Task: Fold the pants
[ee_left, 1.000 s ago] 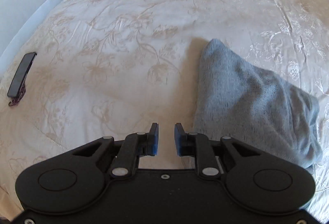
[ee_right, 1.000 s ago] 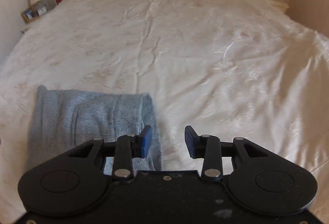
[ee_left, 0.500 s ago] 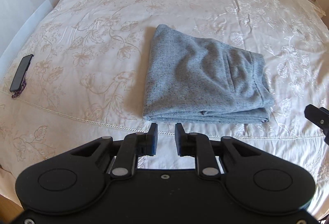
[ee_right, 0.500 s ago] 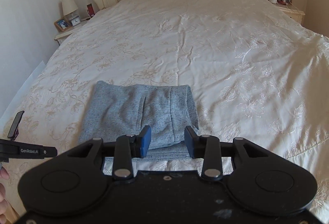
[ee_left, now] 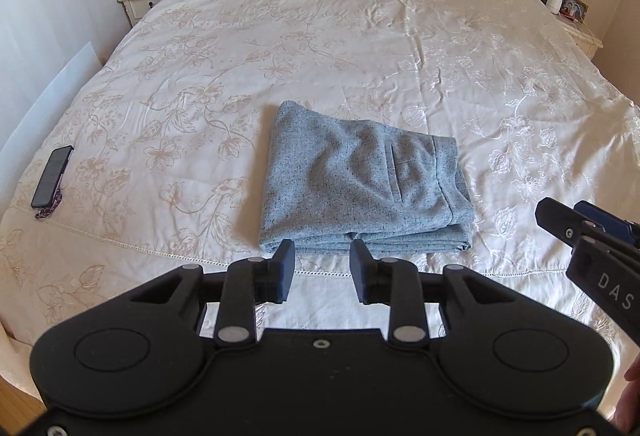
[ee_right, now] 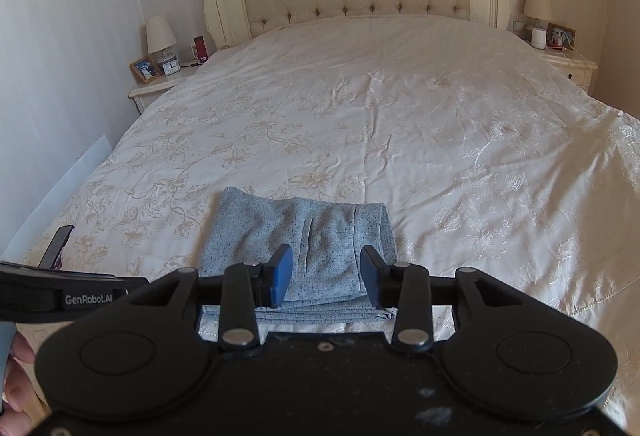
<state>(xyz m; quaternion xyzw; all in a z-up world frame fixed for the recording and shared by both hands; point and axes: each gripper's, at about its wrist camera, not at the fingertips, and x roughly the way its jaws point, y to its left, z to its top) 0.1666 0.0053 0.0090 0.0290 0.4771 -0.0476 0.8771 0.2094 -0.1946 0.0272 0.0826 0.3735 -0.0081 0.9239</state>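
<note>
bed (ee_left: pixel 360 47) (floral cover) | folded pants (ee_left: pixel 360 187) centre; phone (ee_left: pixel 52 175) left edge

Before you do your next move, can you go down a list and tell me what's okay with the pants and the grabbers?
1. Pants folded into a flat stack on the bed: ok.
2. Left gripper holds nothing; its jaws have just been opening, with only air between them: ok.
3. Right gripper open and holding nothing: ok.
4. Both grippers clear of the pants, not touching them: ok.
5. Phone lies well off to the side of the pants: ok.
6. Layers even at the far edge of the stack: cannot tell, that side is hidden.
</note>
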